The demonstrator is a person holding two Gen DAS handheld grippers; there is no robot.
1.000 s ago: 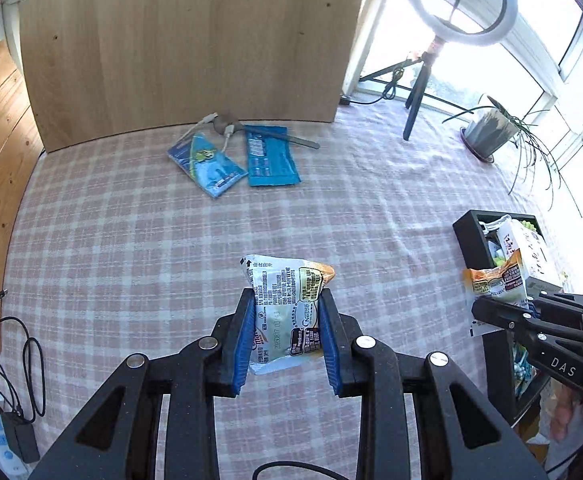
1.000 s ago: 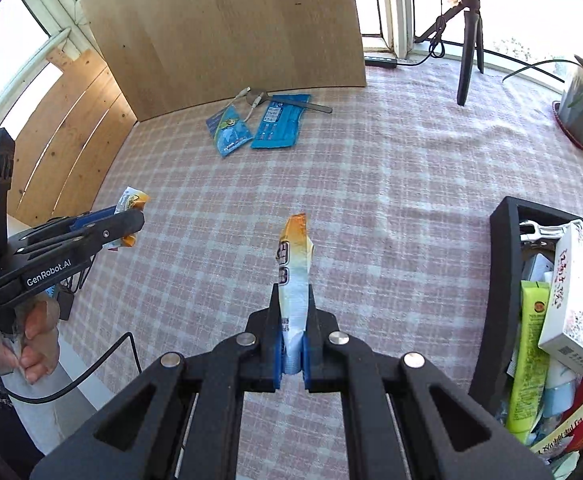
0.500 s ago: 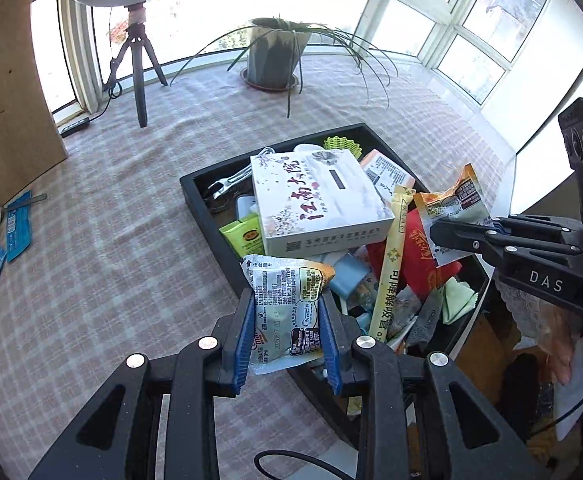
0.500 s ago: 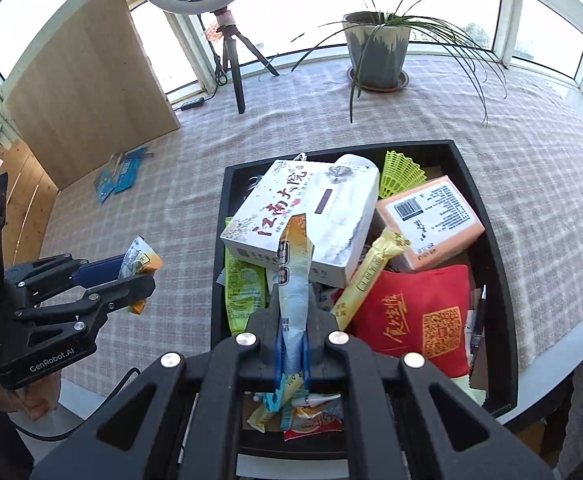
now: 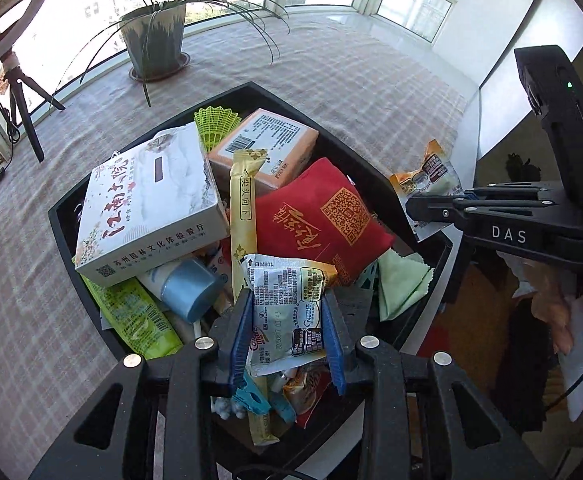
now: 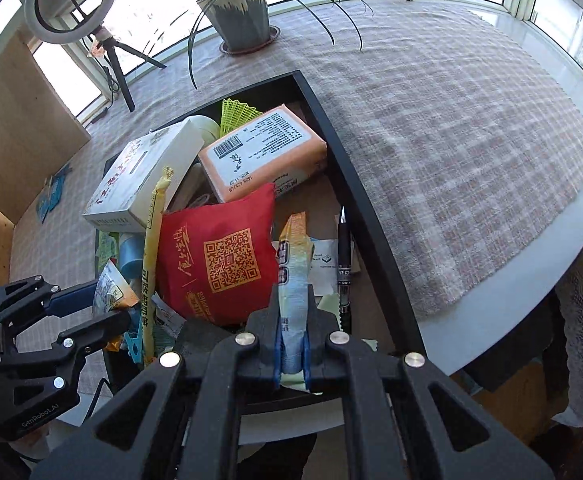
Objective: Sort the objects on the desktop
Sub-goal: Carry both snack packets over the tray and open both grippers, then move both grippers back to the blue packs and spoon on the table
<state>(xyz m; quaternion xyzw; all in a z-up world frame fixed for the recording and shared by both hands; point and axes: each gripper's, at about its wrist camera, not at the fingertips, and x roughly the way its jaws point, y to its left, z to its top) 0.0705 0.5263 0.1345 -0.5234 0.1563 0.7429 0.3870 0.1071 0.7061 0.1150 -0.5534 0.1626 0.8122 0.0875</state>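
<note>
Left gripper (image 5: 287,326), jaws opening, white-orange snack packet (image 5: 287,312) between pads, long axis toward 12 o'clock. Right gripper (image 6: 291,354) clamped on matching packet (image 6: 293,272), edge-on, same direction, over black tray (image 6: 355,200).

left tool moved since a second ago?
Yes. The left tool, with its snack packet, went from over bare tablecloth to above the black tray.

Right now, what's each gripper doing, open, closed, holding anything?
Left gripper: jaws opening, snack packet between its pads, over the tray.
Right gripper: jaws starting to open, pads on a thin packet, over the tray.
</note>
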